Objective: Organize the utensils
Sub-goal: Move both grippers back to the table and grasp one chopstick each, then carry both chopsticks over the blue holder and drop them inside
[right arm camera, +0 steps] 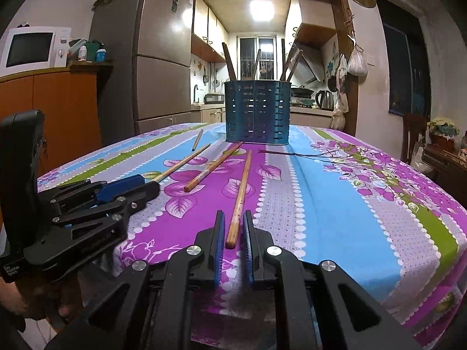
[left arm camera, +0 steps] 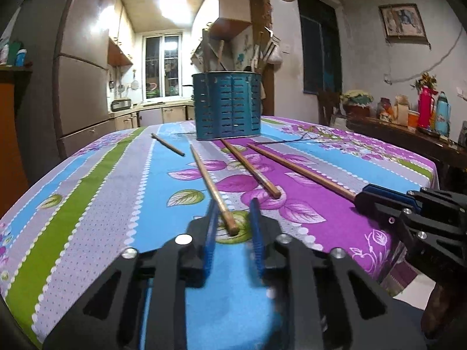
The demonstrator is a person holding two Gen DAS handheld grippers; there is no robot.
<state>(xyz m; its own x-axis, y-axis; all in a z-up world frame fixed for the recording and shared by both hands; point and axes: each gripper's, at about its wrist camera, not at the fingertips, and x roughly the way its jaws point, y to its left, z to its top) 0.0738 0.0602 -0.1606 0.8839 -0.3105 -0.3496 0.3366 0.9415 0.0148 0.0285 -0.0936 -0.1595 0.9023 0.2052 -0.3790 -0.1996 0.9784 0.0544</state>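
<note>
Left gripper (left arm camera: pixel 233 213): fingers spread, straddling the near end of a chopstick (left arm camera: pixel 211 188), not yet pinching. Right gripper (right arm camera: pixel 234 227): fingers spread, flanking the near end of another chopstick (right arm camera: pixel 240 195). Each stick's long axis runs forward from the fingers toward the holder (right arm camera: pixel 256 110). Two more sticks lie between, ahead.

Small white lettering on the black left gripper (right arm camera: pixel 151 188) body, low at the frame's left edge, possibly reads "Data Acquisition System"; too blurred to confirm.
</note>
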